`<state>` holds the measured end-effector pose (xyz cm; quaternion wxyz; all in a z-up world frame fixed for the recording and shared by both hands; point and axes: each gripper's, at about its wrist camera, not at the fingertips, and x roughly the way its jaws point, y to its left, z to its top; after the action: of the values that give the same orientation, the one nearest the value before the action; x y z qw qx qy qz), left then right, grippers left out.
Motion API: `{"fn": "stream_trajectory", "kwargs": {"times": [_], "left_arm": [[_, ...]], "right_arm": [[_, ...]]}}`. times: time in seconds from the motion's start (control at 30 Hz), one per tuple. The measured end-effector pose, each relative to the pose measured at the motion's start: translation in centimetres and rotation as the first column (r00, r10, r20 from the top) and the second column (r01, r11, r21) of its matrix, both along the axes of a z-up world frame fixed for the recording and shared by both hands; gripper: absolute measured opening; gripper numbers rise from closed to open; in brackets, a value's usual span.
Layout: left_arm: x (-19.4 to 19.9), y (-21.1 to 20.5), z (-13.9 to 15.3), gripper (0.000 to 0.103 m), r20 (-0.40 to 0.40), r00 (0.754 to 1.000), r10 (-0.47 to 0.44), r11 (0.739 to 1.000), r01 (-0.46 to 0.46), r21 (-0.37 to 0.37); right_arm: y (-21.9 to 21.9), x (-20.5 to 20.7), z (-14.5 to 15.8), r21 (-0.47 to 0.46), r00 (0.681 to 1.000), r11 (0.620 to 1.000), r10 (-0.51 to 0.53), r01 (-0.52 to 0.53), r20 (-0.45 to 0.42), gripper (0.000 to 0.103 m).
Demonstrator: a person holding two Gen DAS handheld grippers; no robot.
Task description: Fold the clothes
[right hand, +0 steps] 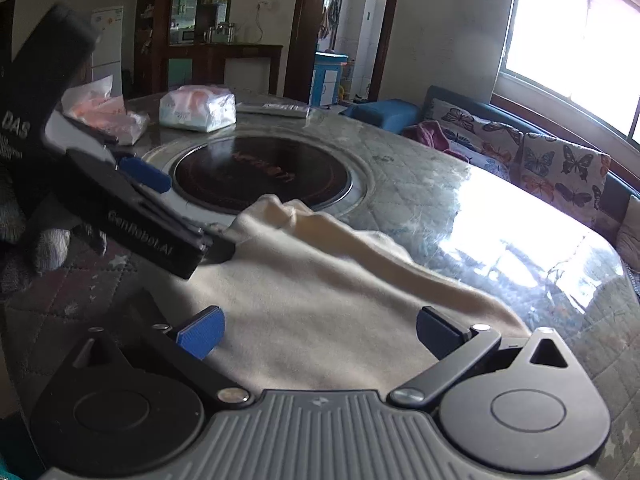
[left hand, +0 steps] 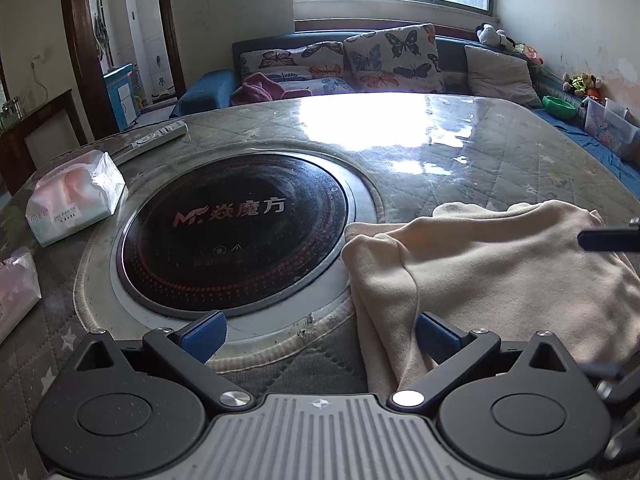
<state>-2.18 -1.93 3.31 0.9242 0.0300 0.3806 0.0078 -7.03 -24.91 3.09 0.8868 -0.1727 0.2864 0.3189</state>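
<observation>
the cream garment (left hand: 500,264) sits on the table (left hand: 460,152) just beside the round black cooktop (left hand: 236,236), already doubled over on itself, so i'd say it's partly folded. both the left gripper (left hand: 320,338) and right gripper (right hand: 320,334) have their jaws wide apart, holding nothing. probably another fold or some tidying left.

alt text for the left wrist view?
Open left gripper hovers over the near edge of a cream garment lying crumpled on a round table, beside its built-in black cooktop. Two tissue packs sit at left.
</observation>
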Motion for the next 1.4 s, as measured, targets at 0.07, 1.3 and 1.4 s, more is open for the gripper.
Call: {"fn": "stream_trajectory", "kwargs": {"times": [0.07, 1.3, 1.4], "left_arm": [[0.2, -0.1, 0.0, 0.103, 0.0, 1.0, -0.001, 1.0, 0.001, 0.003], [7.4, -1.1, -0.8, 0.089, 0.022, 0.996, -0.087, 0.995, 0.086, 0.058], [7.1, -0.5, -0.5, 0.088, 0.023, 0.997, -0.078, 0.996, 0.077, 0.037]], "right_arm": [[-0.5, 0.8, 0.5, 0.015, 1.0, 1.0, -0.023, 0.023, 0.003, 0.103], [-5.3, 11.2, -1.1, -0.035, 0.949, 0.95, -0.312, 0.311, -0.037, 0.102], [-5.5, 11.2, -1.2, -0.028, 0.946, 0.947, -0.32, 0.319, -0.048, 0.1]]}}
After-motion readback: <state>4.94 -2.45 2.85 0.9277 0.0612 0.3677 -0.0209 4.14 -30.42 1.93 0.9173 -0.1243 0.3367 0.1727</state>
